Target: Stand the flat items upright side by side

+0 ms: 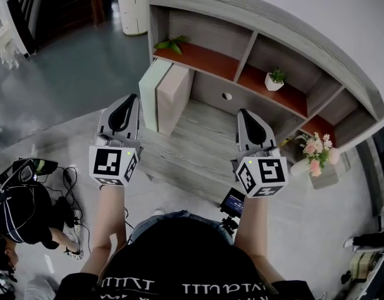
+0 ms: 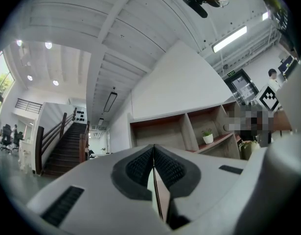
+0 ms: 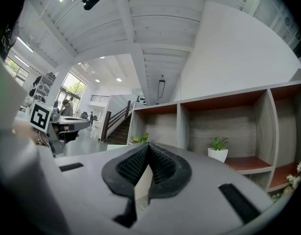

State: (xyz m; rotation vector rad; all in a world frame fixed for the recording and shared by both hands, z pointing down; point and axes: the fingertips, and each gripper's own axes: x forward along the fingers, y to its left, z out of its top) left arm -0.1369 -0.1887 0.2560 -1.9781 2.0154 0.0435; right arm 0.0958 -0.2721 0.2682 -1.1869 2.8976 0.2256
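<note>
Two flat box-like items stand upright side by side on the low wooden ledge (image 1: 198, 152) of the shelf unit: a pale green one (image 1: 153, 92) at left and a beige one (image 1: 175, 97) touching its right side. My left gripper (image 1: 127, 102) hovers just left of and in front of them, shut and holding nothing. My right gripper (image 1: 246, 115) hangs over the ledge well to the right, also shut and empty. In the left gripper view the pads (image 2: 140, 166) meet at the tip (image 2: 153, 148). The right gripper view shows the jaws closed (image 3: 148, 146) with the beige item (image 3: 142, 187) beyond them.
A small potted plant (image 1: 275, 80) sits in a middle shelf bay, green leaves (image 1: 171, 44) in the left bay, a vase of flowers (image 1: 316, 155) at the ledge's right end. A person (image 1: 17, 211) crouches at lower left among cables; a small camera (image 1: 232, 202) stands below the ledge.
</note>
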